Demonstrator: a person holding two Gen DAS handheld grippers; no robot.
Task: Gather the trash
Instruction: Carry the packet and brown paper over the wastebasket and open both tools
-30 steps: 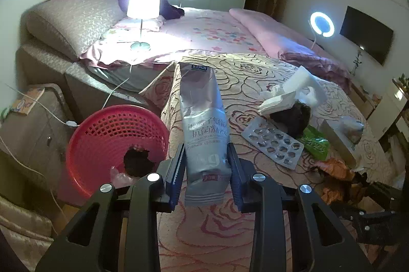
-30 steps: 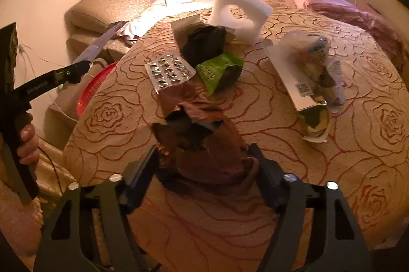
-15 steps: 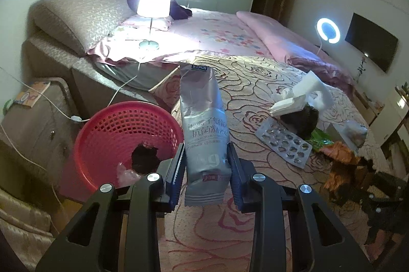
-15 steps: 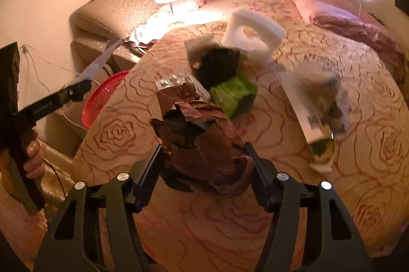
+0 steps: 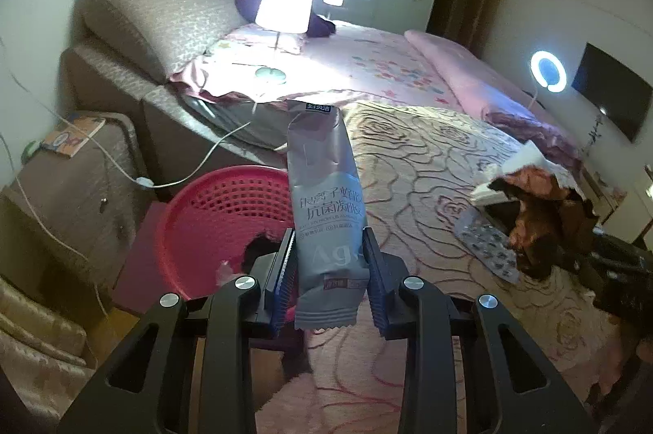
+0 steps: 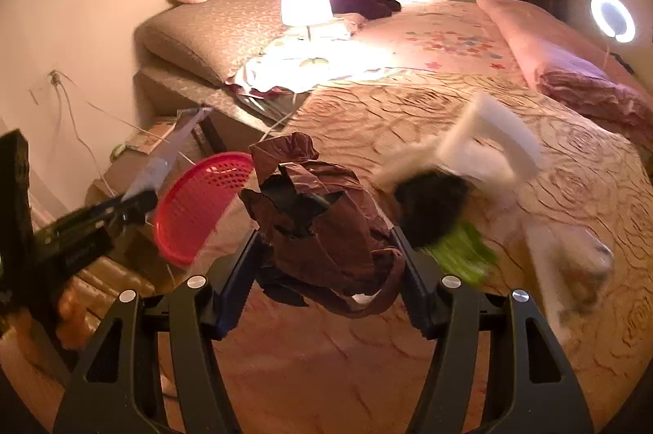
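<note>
Left wrist view: we held a long grey foil sachet [image 5: 324, 205] beside the round red plastic mesh basket [image 5: 212, 226].

Our left gripper [image 5: 329, 277] pointed downward at a slant, its jaws pinching the sachet's lower end so the packet stood up and away from us, its top toward the bed edge. The basket sat on the floor just left of the gripper, against the rose-patterned beige bedspread [image 5: 428, 164]. In the right wrist view, our right gripper [image 6: 326, 258] tilted down likewise, its jaws clamped on a crumpled brown paper wrapper [image 6: 322, 226] lifted clear of the bedspread. On the bed to its right lay a white foam piece [image 6: 494, 140], a black wad [image 6: 432, 205] and a green packet [image 6: 461, 254], all blurred. A silver blister pack [image 5: 485, 246] lay on the spread.
</note>
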